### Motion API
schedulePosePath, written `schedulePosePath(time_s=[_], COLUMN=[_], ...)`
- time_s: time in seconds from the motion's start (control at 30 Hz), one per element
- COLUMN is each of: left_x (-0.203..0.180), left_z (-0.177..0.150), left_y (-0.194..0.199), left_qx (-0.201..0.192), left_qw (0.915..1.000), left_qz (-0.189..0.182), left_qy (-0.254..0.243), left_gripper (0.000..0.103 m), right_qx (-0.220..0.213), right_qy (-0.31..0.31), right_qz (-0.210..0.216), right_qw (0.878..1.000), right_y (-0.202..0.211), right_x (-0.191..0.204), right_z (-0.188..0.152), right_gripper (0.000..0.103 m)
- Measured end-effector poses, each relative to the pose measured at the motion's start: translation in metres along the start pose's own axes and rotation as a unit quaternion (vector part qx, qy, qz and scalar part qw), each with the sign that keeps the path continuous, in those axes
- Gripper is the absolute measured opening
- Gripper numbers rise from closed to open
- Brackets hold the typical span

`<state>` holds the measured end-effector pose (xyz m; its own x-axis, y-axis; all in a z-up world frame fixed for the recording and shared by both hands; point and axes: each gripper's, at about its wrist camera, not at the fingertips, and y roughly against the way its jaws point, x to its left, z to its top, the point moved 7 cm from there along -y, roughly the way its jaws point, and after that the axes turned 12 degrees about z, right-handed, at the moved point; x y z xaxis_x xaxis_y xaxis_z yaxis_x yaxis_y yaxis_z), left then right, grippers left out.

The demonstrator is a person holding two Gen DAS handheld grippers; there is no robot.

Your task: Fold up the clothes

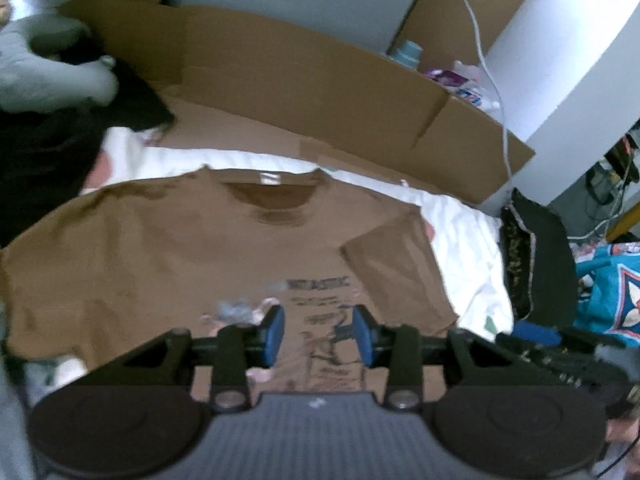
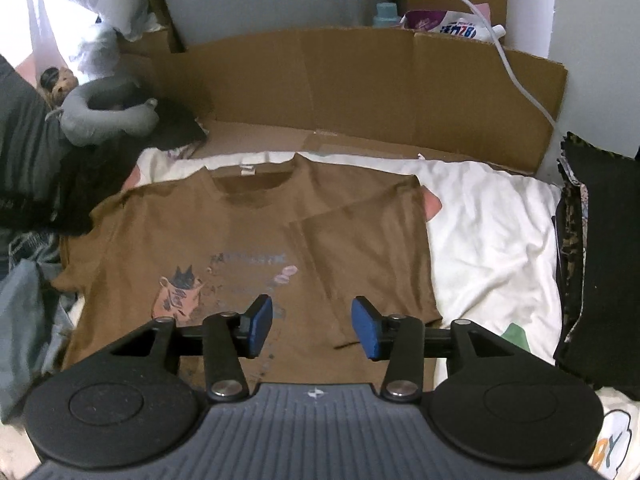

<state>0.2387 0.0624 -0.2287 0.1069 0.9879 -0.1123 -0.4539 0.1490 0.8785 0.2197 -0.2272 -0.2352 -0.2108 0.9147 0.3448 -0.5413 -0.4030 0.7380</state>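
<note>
Brown T-shirt [image 2: 240, 248] flat, right edge folded inward; both grippers' fingers [image 1: 276, 334] [image 2: 258, 326] released, empty.

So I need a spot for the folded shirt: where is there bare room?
White sheet between the brown T-shirt and the black pile, plus the cardboard strip behind the collar. The left side is crowded with clothes.

Each claw [image 1: 318, 334] [image 2: 312, 328] has blue pads, black linkage arms with silver screws, and a ribbed grey body.
</note>
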Motion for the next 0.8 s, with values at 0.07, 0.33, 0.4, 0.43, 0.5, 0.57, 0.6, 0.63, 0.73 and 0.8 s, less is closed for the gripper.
schedulePosePath(time_s=[0.07, 0.33, 0.4, 0.43, 0.5, 0.57, 0.6, 0.63, 0.73, 0.8], left_x=[0.015, 0.071, 0.084, 0.089, 0.098, 0.105, 0.108, 0.111, 0.124, 0.134], left_z=[-0.007, -0.028, -0.035, -0.039, -0.048, -0.056, -0.06, -0.063, -0.073, -0.076], left_y=[0.009, 0.046, 0.053, 0.055, 0.057, 0.057, 0.056, 0.055, 0.049, 0.045], left_qx=[0.0, -0.026, -0.032, -0.033, -0.032, -0.03, -0.027, -0.024, -0.015, -0.013], left_qw=[1.0, 0.9989, 0.9979, 0.9974, 0.9972, 0.9974, 0.9975, 0.9974, 0.996, 0.9948], left_qz=[0.001, 0.008, 0.003, 0.002, 0.002, 0.004, 0.003, 0.002, 0.002, 0.009], left_qy=[0.008, 0.039, 0.056, 0.064, 0.067, 0.066, 0.066, 0.068, 0.088, 0.1], left_gripper=[0.047, 0.064, 0.075, 0.08, 0.085, 0.095, 0.097, 0.1, 0.102, 0.102], right_qx=[-0.004, -0.018, -0.016, -0.014, -0.001, 0.011, 0.016, 0.021, 0.04, 0.044], right_qy=[0.001, 0.02, 0.033, 0.036, 0.029, 0.013, 0.005, -0.001, -0.034, -0.048], right_qz=[-0.004, 0.012, 0.018, 0.024, 0.038, 0.042, 0.042, 0.041, 0.048, 0.051], right_qw=[1.0, 1.0, 0.999, 0.999, 0.999, 0.999, 0.999, 0.999, 0.997, 0.997], right_y=[0.004, 0.016, 0.015, 0.015, 0.011, 0.008, 0.007, 0.005, -0.002, -0.006], right_x=[0.007, 0.04, 0.05, 0.054, 0.06, 0.061, 0.061, 0.061, 0.056, 0.053], right_z=[0.003, 0.005, 0.002, 0.0, -0.006, -0.014, -0.019, -0.024, -0.04, -0.049], right_gripper=[0.056, 0.063, 0.063, 0.063, 0.071, 0.091, 0.094, 0.1, 0.103, 0.103])
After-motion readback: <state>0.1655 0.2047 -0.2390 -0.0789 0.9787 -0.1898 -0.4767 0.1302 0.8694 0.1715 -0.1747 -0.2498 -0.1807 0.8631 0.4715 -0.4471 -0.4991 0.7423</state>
